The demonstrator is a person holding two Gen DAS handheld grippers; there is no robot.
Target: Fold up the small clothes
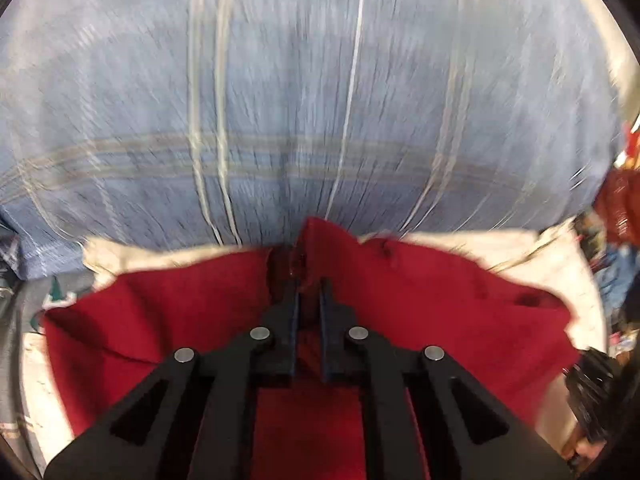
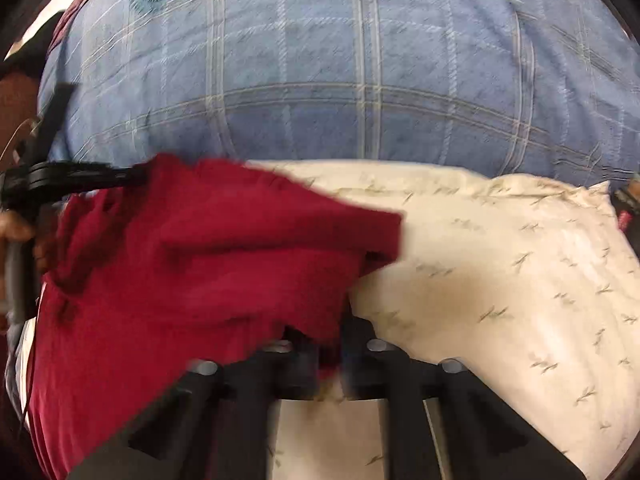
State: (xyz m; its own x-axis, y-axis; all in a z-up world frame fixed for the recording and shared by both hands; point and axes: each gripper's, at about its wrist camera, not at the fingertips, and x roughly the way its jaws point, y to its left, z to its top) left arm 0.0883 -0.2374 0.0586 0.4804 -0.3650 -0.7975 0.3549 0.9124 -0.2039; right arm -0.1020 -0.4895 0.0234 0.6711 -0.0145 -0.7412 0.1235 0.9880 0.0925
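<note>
Along the left wrist view, the left gripper (image 1: 309, 276) is reaching toward twelve o'clock with its black fingers (image 1: 289, 304) drawn nearly together, and they are pinching a raised fold of the red garment (image 1: 432, 292) at their tips. That red cloth is spreading out to both sides of the linkage, from about eight o'clock round to four o'clock, and is draping under the gripper at six. It is lying on a cream pillow (image 1: 532, 248) whose edge is showing as a pale band just beyond the red. Past that, a blue plaid cover (image 1: 320, 100) is filling the whole upper half, streaked by motion blur. At four o'clock a black gripper body is peeking in at the rim, with a bit of a hand under it.

Over in the right wrist view, the right gripper (image 2: 332, 344) is sitting at six o'clock, its fingers close together with the hem of the red garment (image 2: 200, 248) caught between them. The cloth is hanging from there up toward nine and ten o'clock, where the left gripper (image 2: 132, 174) is gripping its far corner; a hand (image 2: 16, 232) is holding that tool at nine. The cream pillow (image 2: 500, 264), printed with small sprigs, is lying from center out to four o'clock, and the blue plaid cover (image 2: 360, 60) is rising behind it at twelve.
</note>
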